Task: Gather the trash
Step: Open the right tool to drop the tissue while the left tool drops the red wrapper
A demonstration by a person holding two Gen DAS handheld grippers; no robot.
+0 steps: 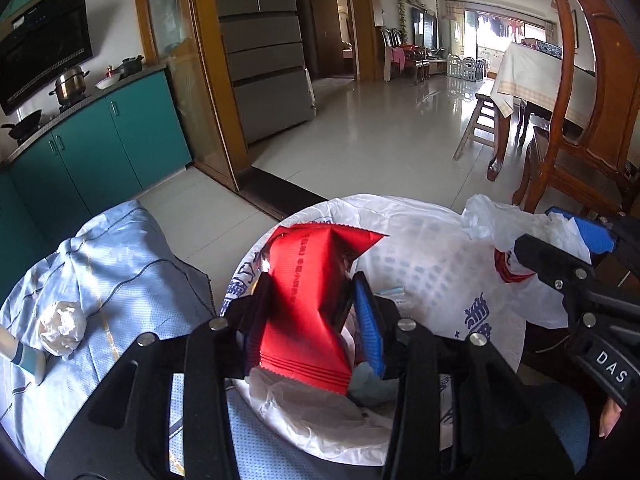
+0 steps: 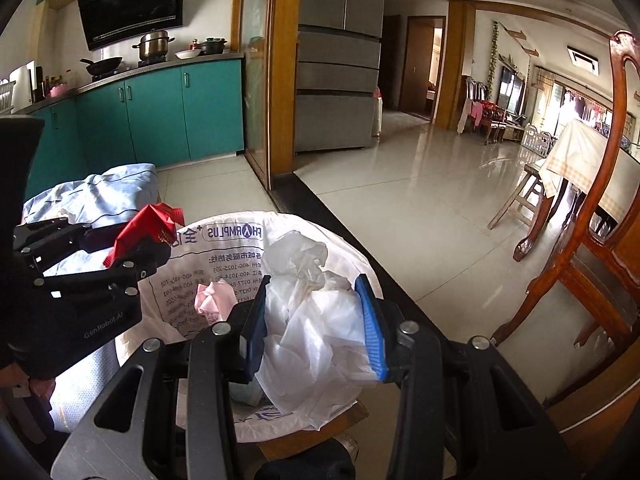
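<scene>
You are in a home: ahead and left of your fingers a kitchen shows teal cabinets [image 2: 160, 116], a steel pot [image 2: 153, 45] under a range hood [image 2: 132, 2]; straight ahead a fridge [image 2: 340, 56]; right, a clothed dining table [image 1: 536, 76] and wooden chair [image 1: 576, 96].

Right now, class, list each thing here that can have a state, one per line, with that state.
Left gripper: shut on red wrapper.
Right gripper: shut on white bag's rim.
White bag: open, trash inside.
Crumpled tissue: lying loose on blue cloth.
</scene>
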